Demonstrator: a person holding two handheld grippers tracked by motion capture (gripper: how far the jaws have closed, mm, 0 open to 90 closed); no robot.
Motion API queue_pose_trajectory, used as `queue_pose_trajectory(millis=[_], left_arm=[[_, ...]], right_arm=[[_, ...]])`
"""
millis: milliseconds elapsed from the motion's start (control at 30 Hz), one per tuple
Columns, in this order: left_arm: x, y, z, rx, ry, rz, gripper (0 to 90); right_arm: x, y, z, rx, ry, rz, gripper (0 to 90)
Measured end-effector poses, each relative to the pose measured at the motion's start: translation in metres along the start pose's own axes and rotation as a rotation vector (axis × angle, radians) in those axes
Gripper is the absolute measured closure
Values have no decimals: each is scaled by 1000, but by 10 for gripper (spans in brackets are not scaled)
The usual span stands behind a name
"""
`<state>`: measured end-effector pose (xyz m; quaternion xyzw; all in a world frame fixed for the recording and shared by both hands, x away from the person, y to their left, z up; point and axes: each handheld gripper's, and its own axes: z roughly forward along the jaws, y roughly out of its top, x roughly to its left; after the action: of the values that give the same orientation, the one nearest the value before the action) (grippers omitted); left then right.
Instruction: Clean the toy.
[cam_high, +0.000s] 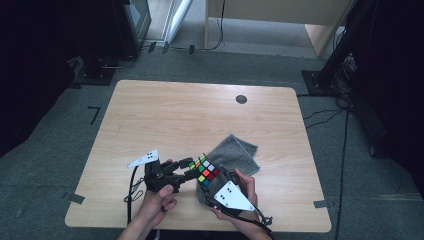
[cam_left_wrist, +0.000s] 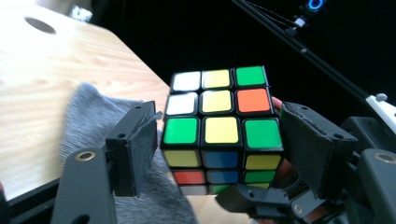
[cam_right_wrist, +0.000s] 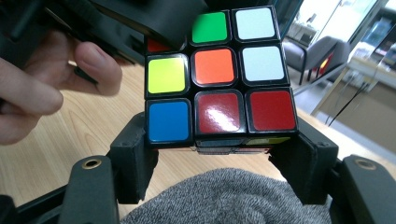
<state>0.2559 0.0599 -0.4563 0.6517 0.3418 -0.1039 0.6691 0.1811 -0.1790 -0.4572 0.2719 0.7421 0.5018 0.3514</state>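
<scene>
Two tongs share one puzzle cube (cam_high: 207, 171) above a grey cloth (cam_high: 235, 152), near the table's (cam_high: 165, 110) 6 o'clock edge.
Right tongs (cam_right_wrist: 219, 156) clamp its bottom layer as anchor; left tongs (cam_left_wrist: 217, 142), at 9 o'clock, straddle the cube loosely, pads apart, likely for twisting.

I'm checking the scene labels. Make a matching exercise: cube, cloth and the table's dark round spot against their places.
1 cube
2 grey cloth
3 dark round spot

A far part of the table
B lying on the table's near right part
C gripped in the right gripper, off the table

Pairs: 1-C, 2-B, 3-A
</scene>
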Motion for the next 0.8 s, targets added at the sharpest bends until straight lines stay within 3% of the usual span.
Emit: queue_pose_trajectory(millis=[100, 267, 400, 467, 533, 633, 700, 800], left_arm=[[-2, 0, -2, 6, 52, 77, 267], [-10, -4, -2, 63, 177, 339, 247], [-20, -17, 7, 128, 304, 578, 245], [-25, -23, 14, 158, 347, 659, 243], [-28, -30, 20, 175, 376, 709, 242], [-30, -33, 22, 173, 416, 752, 241], [-30, -35, 23, 172, 441, 786, 241], [-31, -39, 25, 182, 448, 824, 238]], right_arm=[[-8, -1, 1, 26, 13, 52, 347], [-25, -2, 2, 76, 21, 139, 347], [-32, 3, 0, 98, 30, 202, 347], [-32, 6, 0, 115, 41, 220, 346], [-31, 8, 1, 131, 55, 243, 347], [-27, 10, 3, 164, 56, 255, 346], [-28, 10, 4, 178, 79, 296, 346], [-28, 11, 5, 195, 88, 326, 346]])
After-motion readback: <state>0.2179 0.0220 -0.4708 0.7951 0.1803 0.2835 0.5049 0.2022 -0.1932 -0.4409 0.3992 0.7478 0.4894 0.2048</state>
